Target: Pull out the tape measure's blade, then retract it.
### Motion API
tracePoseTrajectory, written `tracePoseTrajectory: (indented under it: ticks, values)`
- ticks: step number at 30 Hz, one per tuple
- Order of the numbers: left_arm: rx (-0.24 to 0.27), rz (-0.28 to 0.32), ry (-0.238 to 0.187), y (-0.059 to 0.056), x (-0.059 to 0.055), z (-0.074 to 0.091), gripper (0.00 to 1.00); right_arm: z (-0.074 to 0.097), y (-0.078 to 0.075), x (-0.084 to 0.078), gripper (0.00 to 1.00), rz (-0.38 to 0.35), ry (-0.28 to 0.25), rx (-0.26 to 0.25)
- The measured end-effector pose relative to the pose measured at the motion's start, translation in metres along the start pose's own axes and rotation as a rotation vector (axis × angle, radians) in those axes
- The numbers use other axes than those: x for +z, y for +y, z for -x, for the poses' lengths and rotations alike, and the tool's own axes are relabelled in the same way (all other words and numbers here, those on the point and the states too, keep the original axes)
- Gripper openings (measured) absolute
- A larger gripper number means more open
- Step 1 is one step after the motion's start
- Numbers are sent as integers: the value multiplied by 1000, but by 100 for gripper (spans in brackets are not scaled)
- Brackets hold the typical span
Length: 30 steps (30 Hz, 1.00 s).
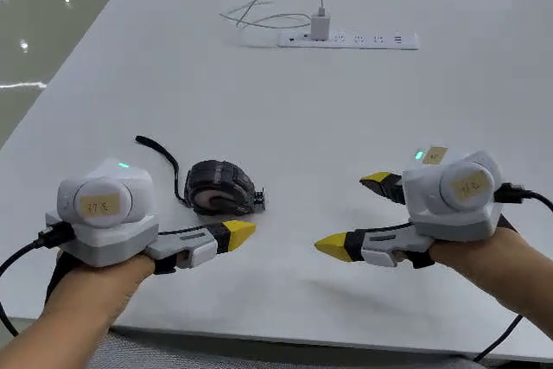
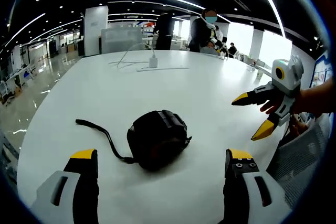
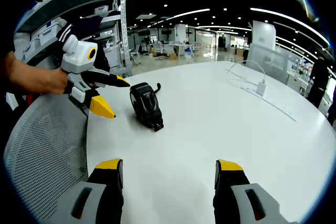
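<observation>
A black tape measure [image 1: 220, 187] lies on the white table [image 1: 285, 118], its blade wound in and its black wrist strap [image 1: 160, 151] trailing to the far left. My left gripper [image 1: 232, 222] is open just short of the case, which sits ahead between its yellow-tipped jaws in the left gripper view [image 2: 157, 137]. My right gripper [image 1: 354, 212] is open as well, with nothing between its jaws, a short way right of the case. From the right gripper view, the tape measure [image 3: 146, 103] lies ahead to the left, beside the left gripper [image 3: 114, 97].
A white power strip [image 1: 350, 39] with a plugged-in charger [image 1: 320, 23] and looped cable lies at the far side of the table. The table's near edge runs just under my hands. A grey mesh chair [image 3: 47, 145] stands at that edge. People [image 2: 205, 30] stand beyond the table.
</observation>
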<state>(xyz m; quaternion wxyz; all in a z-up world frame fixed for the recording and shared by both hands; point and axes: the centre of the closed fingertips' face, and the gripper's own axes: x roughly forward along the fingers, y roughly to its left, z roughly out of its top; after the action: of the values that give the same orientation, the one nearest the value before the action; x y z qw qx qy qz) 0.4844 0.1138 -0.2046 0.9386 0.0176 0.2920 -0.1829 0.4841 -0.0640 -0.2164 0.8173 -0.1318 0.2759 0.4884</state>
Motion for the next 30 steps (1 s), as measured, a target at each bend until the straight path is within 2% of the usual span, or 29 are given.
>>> tracePoseTrajectory:
  ticks: [4, 8, 13, 30]
  values:
    - [-22, -25, 7, -5, 1, 6, 99, 14, -2, -3, 71, -32, -4, -32]
    - [-42, -19, -2, -9, 5, 13, 99, 31, -4, -4, 74, -69, -12, -66]
    - [-50, -48, -3, -9, 8, 20, 99, 48, -6, -5, 76, -101, -25, -105]
    - [-76, -35, -20, -10, 14, 41, 99, 88, 4, -7, 83, -181, -30, -170]
